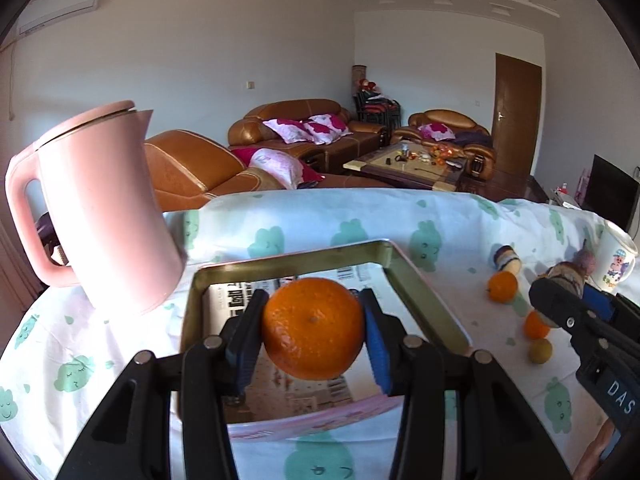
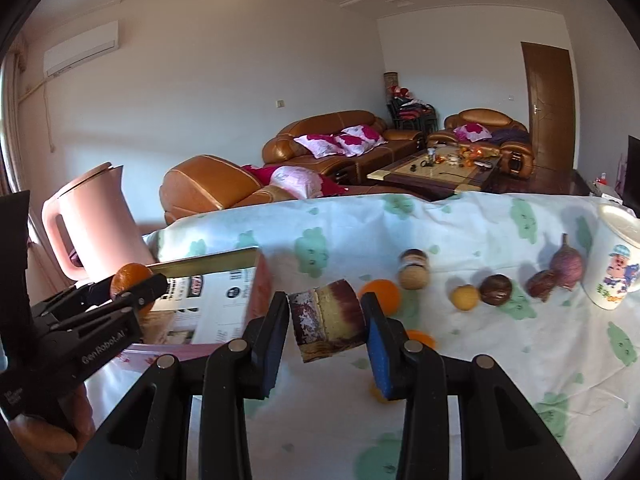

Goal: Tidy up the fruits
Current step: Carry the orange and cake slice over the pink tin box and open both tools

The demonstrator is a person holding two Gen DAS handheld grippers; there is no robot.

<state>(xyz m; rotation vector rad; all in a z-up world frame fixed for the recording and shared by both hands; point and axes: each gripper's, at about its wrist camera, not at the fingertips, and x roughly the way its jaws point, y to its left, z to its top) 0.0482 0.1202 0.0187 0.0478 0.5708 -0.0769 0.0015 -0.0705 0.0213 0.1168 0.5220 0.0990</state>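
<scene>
The left gripper [image 1: 314, 336] is clamped on an orange [image 1: 313, 328] held over the box [image 1: 424, 300], which shows only a paper lining, while the right gripper [image 2: 326, 326] is clamped on a mottled cylindrical piece [image 2: 326, 322], approaching beside it. So sorting looks barely begun, with most fruit loose on the cloth [image 2: 500, 360]. Only the right view shows the round brown fruits [image 2: 496, 289] beside the mug [image 2: 614, 264]; the left one looks into the box.

The right gripper [image 1: 560, 304], seen from the left wrist camera, carries white letters "DAS" on its black body, cut off at the picture's edge. The left gripper [image 2: 136, 284], seen from the right wrist camera, bears "GenRobot.AI" along its arm. Print on the newspaper [image 2: 216, 300] lining the tray [image 1: 420, 292] is too blurred to read.
</scene>
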